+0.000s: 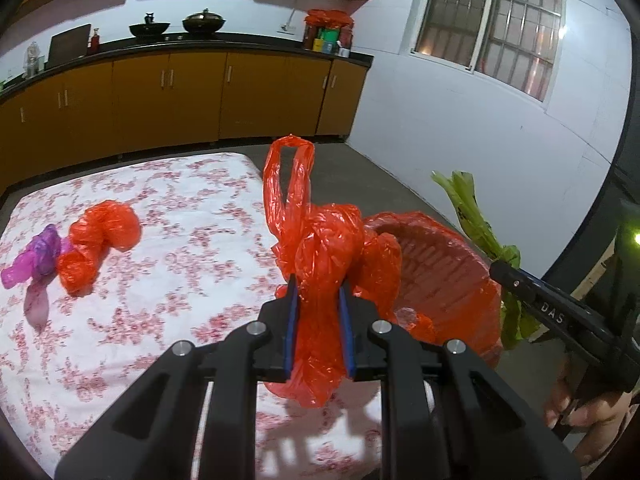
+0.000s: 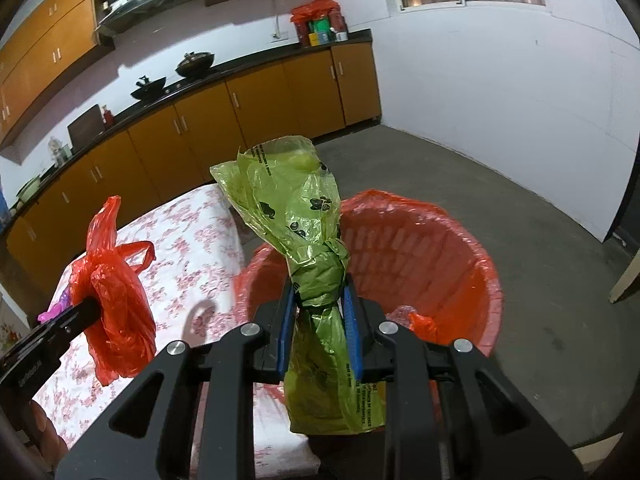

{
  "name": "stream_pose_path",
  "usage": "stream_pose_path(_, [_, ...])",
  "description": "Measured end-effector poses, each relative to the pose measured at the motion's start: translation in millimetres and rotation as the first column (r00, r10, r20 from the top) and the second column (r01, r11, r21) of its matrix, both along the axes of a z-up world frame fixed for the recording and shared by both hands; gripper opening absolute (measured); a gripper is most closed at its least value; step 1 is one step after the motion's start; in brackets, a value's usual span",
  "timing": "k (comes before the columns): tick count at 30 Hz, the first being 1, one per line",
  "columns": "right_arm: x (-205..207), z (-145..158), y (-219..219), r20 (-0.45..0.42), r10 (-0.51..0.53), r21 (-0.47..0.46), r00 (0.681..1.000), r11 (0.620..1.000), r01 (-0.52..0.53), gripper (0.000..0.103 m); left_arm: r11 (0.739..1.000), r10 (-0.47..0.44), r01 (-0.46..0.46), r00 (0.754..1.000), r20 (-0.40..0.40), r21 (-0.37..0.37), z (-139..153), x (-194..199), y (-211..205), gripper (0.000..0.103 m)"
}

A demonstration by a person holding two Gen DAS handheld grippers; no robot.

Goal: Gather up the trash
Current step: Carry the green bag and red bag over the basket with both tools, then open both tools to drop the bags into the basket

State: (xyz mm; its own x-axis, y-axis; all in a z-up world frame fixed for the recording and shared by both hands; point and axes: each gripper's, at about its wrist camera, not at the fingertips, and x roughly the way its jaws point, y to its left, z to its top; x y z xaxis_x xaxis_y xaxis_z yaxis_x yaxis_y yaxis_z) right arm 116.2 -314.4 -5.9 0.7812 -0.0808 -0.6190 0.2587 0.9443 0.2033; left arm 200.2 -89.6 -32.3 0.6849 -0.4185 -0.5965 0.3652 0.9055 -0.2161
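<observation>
At the far left of the left wrist view, a crumpled purple bag [image 1: 34, 258] lies on the flowered tablecloth [image 1: 180, 248], touching a knotted red bag [image 1: 98, 240] just to its right. Both sit on the left part of the table, well apart from the grippers.

Near the middle, the left gripper [image 1: 320, 300] is clamped on a second red bag [image 1: 324, 264], its blue pads pressing the bunched plastic from both sides. One handle loop of that bag stands up above the jaws, and the rest hangs below them over the near right corner of the table. The right wrist view shows the same bag at the left, held off the cloth at the tip of the left gripper.

To the right of the table stands a red bin [image 1: 448, 264] lined with red plastic, on the grey floor, with its rim close to the table's corner. A little crumpled plastic lies inside it.

Further right, the right gripper [image 2: 320, 308] is closed on a knotted green bag [image 2: 316, 248] printed with paw marks; the pads squeeze it just at the knot. The bag's upper part rises above the jaws and its lower part hangs down, over the bin's near left rim [image 2: 256, 264].

Along the far wall runs a counter [image 1: 200, 44] over brown cupboards.
</observation>
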Motion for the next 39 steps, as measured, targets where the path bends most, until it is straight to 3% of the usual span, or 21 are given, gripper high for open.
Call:
stream_pose_path(22, [-7, -3, -40, 0.011, -0.102, 0.042, 0.995, 0.994, 0.102, 0.023, 0.984, -0.175, 0.174, 0.984, -0.02, -0.046, -12, 13, -80, 0.019])
stream_pose_path(34, [-5, -6, -60, 0.026, -0.137, 0.074, 0.99, 0.988, 0.135, 0.024, 0.979, -0.197, 0.194, 0.979, -0.056, -0.064, -25, 34, -111, 0.022])
stream_pose_path(36, [-6, -10, -61, 0.025, -0.14, 0.09, 0.99, 0.986, 0.137, 0.027, 0.979, -0.199, 0.195, 0.978, -0.068, -0.064, -29, 37, -115, 0.027])
stream_pose_path(39, [-7, -13, -63, 0.018, -0.146, 0.102, 0.989, 0.984, 0.143, 0.042, 0.981, -0.188, 0.183, 0.979, -0.081, -0.065, -35, 40, -114, 0.037])
